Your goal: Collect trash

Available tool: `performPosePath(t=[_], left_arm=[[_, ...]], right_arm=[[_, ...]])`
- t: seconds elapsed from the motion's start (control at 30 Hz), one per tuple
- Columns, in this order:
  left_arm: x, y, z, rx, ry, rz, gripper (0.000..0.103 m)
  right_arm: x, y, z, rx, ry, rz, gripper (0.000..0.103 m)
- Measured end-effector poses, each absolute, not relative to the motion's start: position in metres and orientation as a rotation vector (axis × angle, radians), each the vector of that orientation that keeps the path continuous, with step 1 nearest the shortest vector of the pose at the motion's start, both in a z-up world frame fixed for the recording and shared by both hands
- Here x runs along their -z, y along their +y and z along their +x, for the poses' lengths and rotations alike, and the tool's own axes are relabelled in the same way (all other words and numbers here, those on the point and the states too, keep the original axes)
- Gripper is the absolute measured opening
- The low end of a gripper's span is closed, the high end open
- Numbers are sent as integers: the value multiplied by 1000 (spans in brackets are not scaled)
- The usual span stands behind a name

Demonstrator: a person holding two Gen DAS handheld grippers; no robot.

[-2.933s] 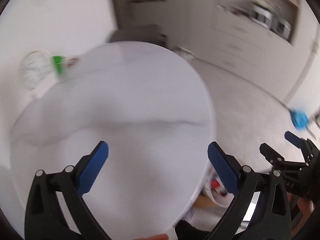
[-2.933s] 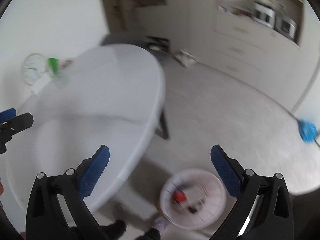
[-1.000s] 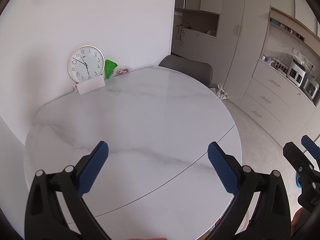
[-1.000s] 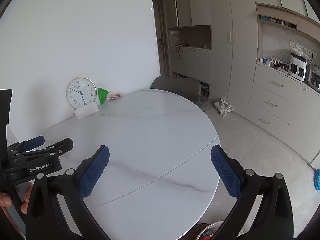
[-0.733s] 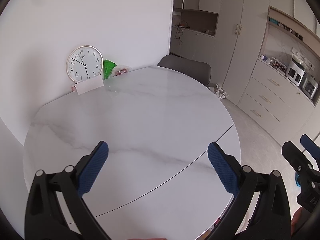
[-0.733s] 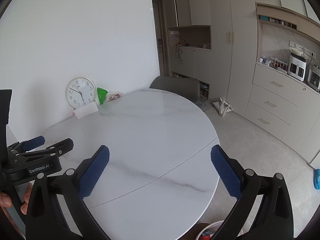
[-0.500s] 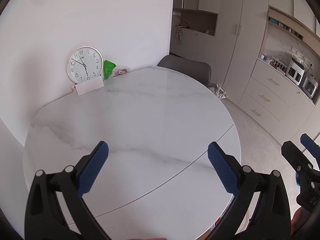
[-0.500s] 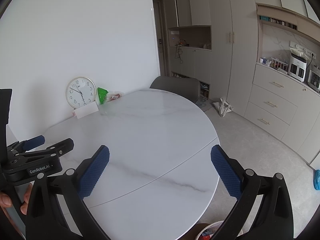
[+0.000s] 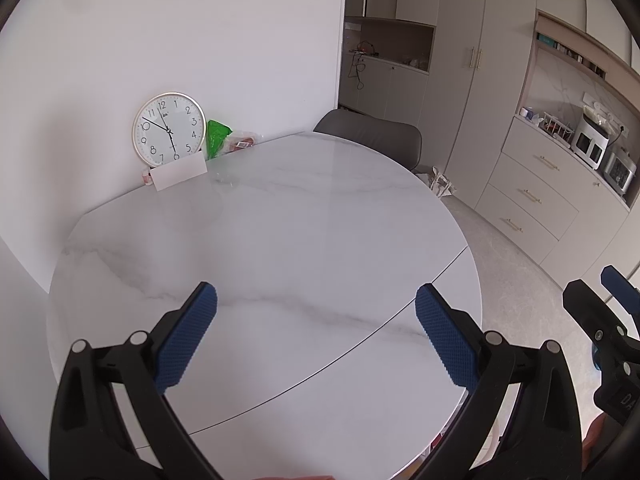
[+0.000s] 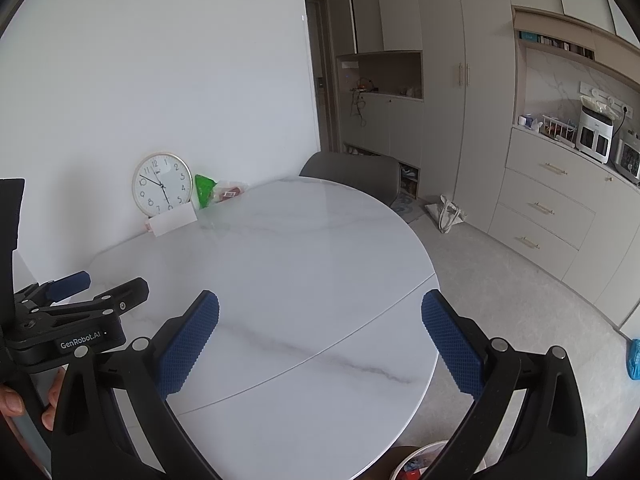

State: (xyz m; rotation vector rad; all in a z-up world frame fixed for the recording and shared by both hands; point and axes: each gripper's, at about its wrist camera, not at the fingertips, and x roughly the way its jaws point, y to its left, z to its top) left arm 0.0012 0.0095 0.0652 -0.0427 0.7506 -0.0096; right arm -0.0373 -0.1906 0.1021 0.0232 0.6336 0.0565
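Observation:
A round white marble table (image 9: 280,240) fills both views (image 10: 300,280). At its far edge by the wall lie a green wrapper (image 9: 217,136) and a clear packet with red contents (image 9: 242,142); both show in the right wrist view, the wrapper (image 10: 204,190) beside the packet (image 10: 228,193). My left gripper (image 9: 316,320) is open and empty above the table's near side. My right gripper (image 10: 320,324) is open and empty, to the right of the left one. The rim of a white trash bin (image 10: 424,456) shows under the table's near edge.
A wall clock (image 9: 169,130) leans on the wall behind a white card (image 9: 180,172). A grey chair (image 9: 372,136) stands at the far side. Cabinets and drawers (image 10: 540,220) line the right wall. A bag (image 10: 448,212) lies on the floor.
About three seconds ago both grippers pointed down toward the floor and bin, in blur; they have since risen to face the table. Over the last second nothing has visibly moved.

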Motion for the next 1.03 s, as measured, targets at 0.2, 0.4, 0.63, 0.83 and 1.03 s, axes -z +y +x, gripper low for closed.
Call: performPosePath(t=[0.2, 0.4, 0.63, 0.83, 1.03], left_arm=[[-66, 9, 1, 11, 749, -43, 95], [-65, 8, 1, 13, 751, -41, 95], [-65, 8, 2, 12, 742, -38, 95], [-65, 6, 4, 21, 748, -20, 95], [-65, 7, 7, 36, 759, -17, 95]], right_arm=[[-102, -189, -38, -55, 634, 23, 101], [-102, -190, -38, -55, 634, 23, 101], [-101, -191, -39, -51, 638, 25, 101], [-101, -193, -40, -50, 637, 25, 101], [-101, -192, -40, -49, 638, 26, 101]])
